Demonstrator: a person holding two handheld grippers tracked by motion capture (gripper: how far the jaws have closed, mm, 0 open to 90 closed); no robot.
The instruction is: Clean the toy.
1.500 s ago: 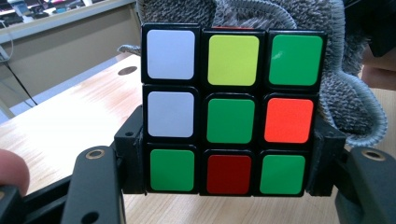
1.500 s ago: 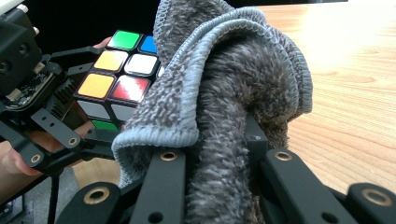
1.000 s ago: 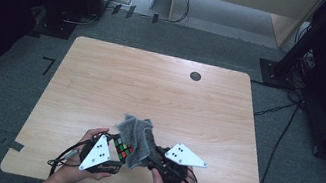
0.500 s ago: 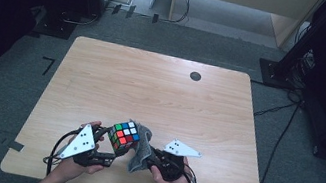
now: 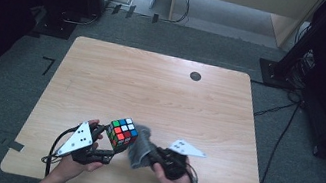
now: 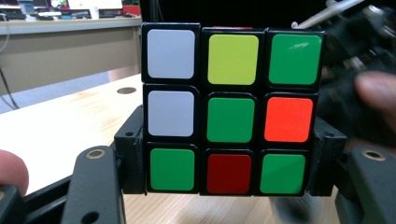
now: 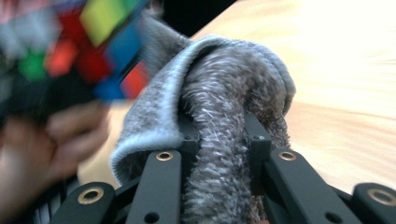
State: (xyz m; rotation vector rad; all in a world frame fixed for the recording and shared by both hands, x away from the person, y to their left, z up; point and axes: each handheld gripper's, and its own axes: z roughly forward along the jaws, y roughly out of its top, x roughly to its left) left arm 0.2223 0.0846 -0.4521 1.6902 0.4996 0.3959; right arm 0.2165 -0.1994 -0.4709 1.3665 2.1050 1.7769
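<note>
Left hand-held gripper clamping puzzle cube, grey cloth seemingly touching it

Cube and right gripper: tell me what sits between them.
A grey cloth, clamped in the right gripper, hangs between it and the cube held by the left gripper; the high view shows it.

The puzzle cube looks like glossy black plastic with smooth coloured stickers. The cloth is grey, fuzzy and matt, its pile rough. The counter shows pale wood grain, smooth. Both grippers' fingers look matt black.
</note>
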